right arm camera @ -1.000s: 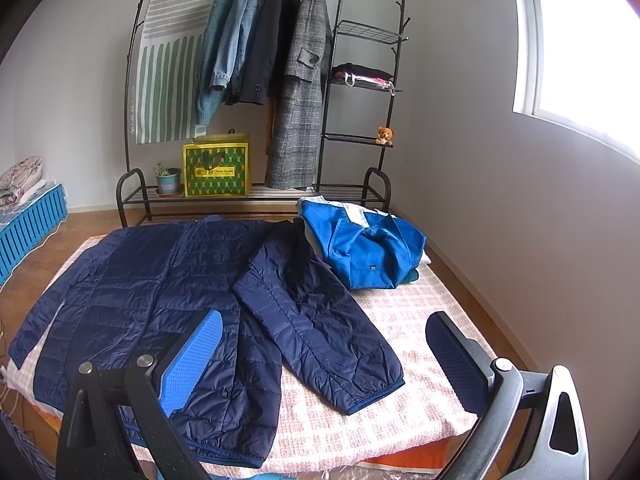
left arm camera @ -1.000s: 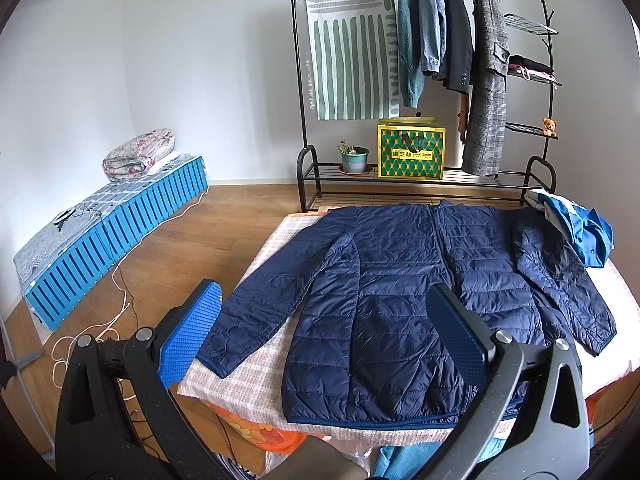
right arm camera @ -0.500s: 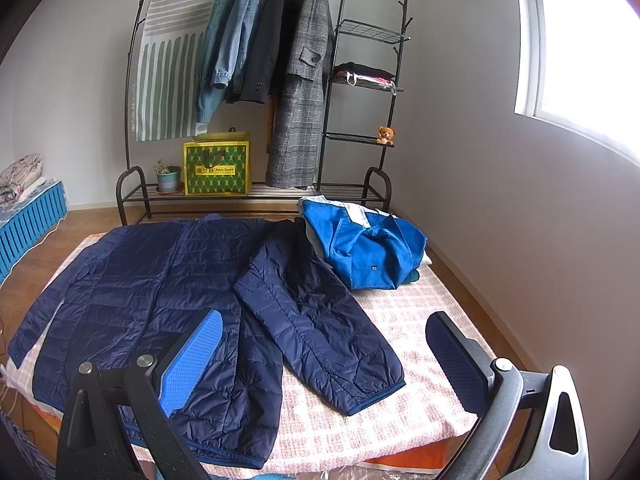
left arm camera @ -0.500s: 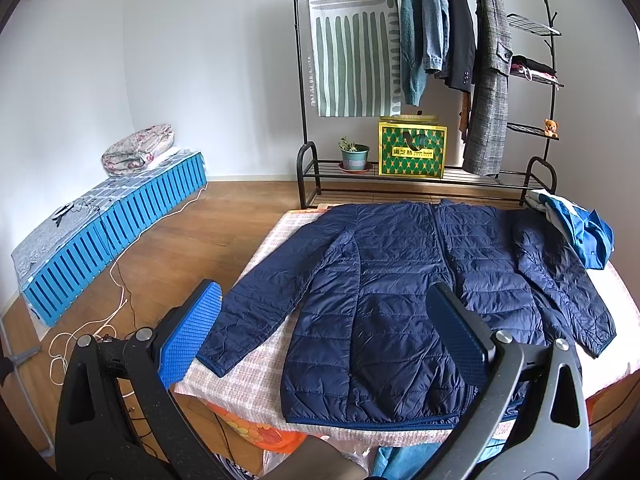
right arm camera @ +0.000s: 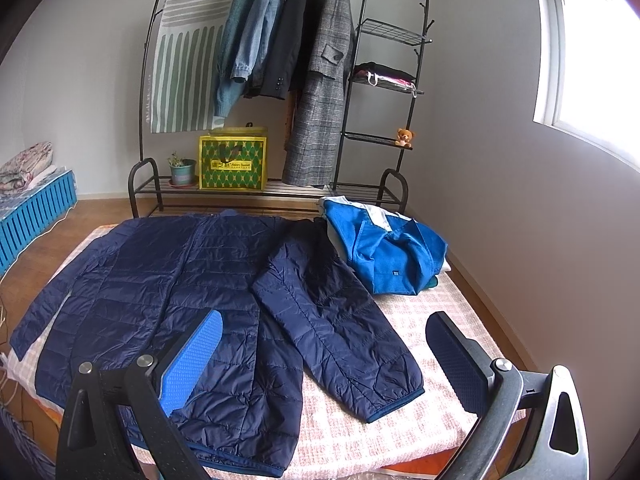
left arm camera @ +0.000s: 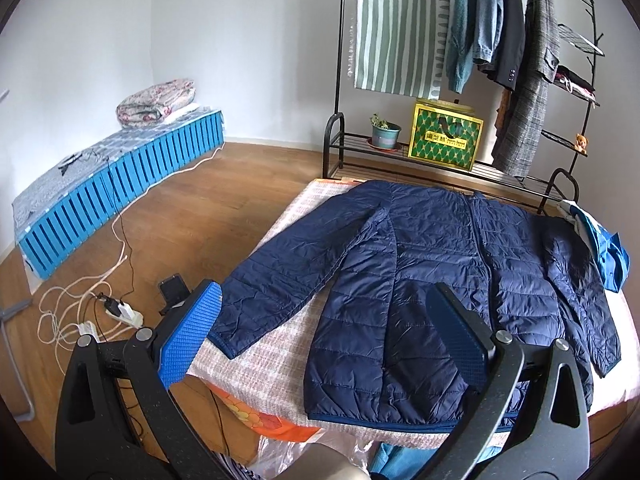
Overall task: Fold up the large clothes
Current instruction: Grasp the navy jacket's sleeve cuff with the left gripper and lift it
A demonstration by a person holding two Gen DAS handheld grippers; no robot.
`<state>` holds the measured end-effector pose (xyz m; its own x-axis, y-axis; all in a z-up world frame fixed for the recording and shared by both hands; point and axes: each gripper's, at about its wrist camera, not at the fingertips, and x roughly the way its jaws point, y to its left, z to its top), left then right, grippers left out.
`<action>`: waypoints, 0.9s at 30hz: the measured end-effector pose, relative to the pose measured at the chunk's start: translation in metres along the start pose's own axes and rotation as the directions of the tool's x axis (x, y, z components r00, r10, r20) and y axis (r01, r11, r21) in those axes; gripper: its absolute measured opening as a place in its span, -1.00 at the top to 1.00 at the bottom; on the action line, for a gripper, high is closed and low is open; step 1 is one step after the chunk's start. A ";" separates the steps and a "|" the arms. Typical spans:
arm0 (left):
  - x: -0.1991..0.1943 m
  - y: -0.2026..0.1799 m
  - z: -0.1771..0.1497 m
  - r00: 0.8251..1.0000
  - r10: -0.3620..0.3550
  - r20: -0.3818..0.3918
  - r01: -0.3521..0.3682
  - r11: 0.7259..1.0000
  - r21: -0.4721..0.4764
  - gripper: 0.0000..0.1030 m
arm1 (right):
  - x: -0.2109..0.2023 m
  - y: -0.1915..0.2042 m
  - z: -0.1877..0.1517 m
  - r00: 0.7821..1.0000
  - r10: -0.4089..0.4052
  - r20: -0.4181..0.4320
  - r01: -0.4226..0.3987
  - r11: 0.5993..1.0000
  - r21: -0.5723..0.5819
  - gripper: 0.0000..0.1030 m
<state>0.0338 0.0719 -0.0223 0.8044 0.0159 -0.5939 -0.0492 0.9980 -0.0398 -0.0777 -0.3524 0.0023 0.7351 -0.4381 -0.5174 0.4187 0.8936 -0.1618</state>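
Checked pink bedspread (right arm camera: pixel 400 432) under navy puffer jacket (left arm camera: pixel 420 280), wooden floor (left arm camera: pixel 192 208), both grippers' jaws apart, empty.

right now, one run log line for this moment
phase: pre-fold | navy puffer jacket: flat, unfolded on bed | left gripper: open, empty | right gripper: open, empty

A bed (right arm camera: pixel 404 436) with a pink-and-white checked cover fills the lower middle of the frame. A navy quilted jacket (right arm camera: pixel 168 300) lies spread flat across it, sleeves out. At its upper right corner sits a crumpled blue garment (right arm camera: pixel 384 256), touching one sleeve.
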 end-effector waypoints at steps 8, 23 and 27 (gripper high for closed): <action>0.077 0.088 -0.026 0.989 -0.035 -0.142 0.001 0.974 -0.228 -0.67 | 0.012 0.040 0.003 0.993 0.078 0.091 -0.072 0.995 -0.074 -0.99; 0.208 0.208 -0.115 0.872 -0.298 -0.389 -0.055 0.730 -0.681 0.03 | 0.042 0.096 0.000 0.964 0.266 -0.016 -0.266 0.954 -0.139 -0.93; 0.229 0.221 -0.128 0.858 -0.310 -0.409 -0.087 0.697 -0.711 0.03 | 0.044 0.103 -0.005 0.959 0.280 -0.040 -0.283 0.947 -0.154 -0.92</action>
<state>0.1317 0.2886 -0.2697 0.4634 -0.3205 -0.8261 -0.5258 0.6509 -0.5475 -0.0042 -0.2789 -0.0414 0.8009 -0.1662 -0.5753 0.1066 0.9849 -0.1362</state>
